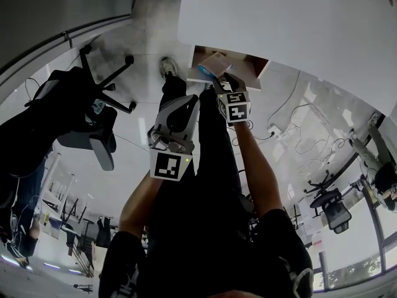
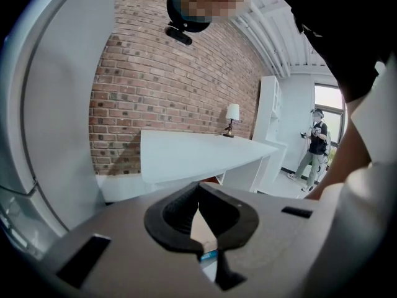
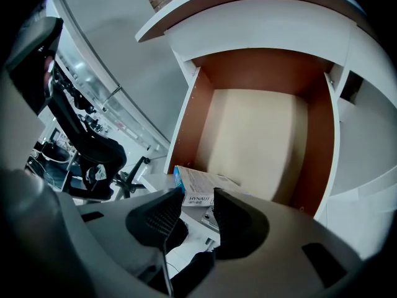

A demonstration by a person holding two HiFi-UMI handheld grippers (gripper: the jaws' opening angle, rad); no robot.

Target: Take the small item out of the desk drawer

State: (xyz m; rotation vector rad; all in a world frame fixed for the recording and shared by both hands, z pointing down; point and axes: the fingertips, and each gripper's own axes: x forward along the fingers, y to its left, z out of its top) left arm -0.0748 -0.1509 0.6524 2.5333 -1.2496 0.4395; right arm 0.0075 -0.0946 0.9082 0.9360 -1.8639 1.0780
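Observation:
A small white box with a blue edge (image 1: 214, 63) (image 3: 201, 188) lies tilted at the front left corner of the open desk drawer (image 1: 251, 65) (image 3: 193, 113). The drawer has brown walls and a pale floor and hangs under the white desk (image 1: 279, 17). My right gripper (image 1: 222, 81) (image 3: 198, 198) reaches to the box, whose printed end sits between its open jaws; I cannot see the pads pressing on it. My left gripper (image 1: 185, 101) (image 2: 208, 248) hangs back over the person's thigh, shut and empty.
A black office chair (image 1: 93, 126) (image 3: 93, 157) stands on the floor left of the drawer. Cables and a power strip (image 1: 273, 131) lie right of it. In the left gripper view, the desk (image 2: 186, 151), a brick wall and a person (image 2: 317, 143) far off.

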